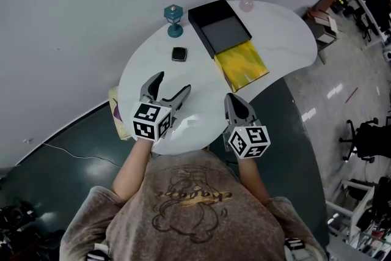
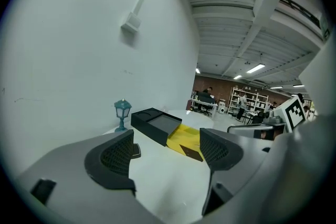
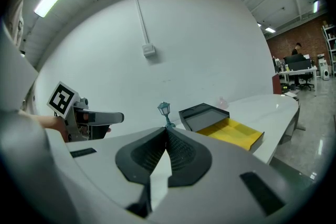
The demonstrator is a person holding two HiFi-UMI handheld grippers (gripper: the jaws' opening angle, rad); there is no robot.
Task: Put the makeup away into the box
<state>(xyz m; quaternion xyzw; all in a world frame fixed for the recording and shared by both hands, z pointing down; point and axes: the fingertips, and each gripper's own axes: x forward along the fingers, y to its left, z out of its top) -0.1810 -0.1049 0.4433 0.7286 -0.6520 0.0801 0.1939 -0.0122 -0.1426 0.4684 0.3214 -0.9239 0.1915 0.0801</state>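
Note:
A small black makeup compact [image 1: 179, 54] lies on the white table [image 1: 278, 33]; the left gripper view shows the compact [image 2: 136, 150] half hidden behind one jaw. Behind it stands the black box [image 1: 220, 27] with its yellow drawer [image 1: 242, 66] pulled out, also seen as box [image 2: 156, 124] and drawer [image 3: 236, 131]. My left gripper [image 1: 173, 82] hovers near the front of the table, short of the compact, open and empty [image 2: 167, 152]. My right gripper [image 1: 231, 97] sits to its right, shut with nothing in it [image 3: 167, 131].
A teal toy lantern [image 1: 174, 20] stands at the back left beside the box. A small pink object [image 1: 246, 5] lies behind the box at the table's far edge. A yellow and purple item [image 1: 115, 108] sticks out below the table's left rim. Office chairs stand at right.

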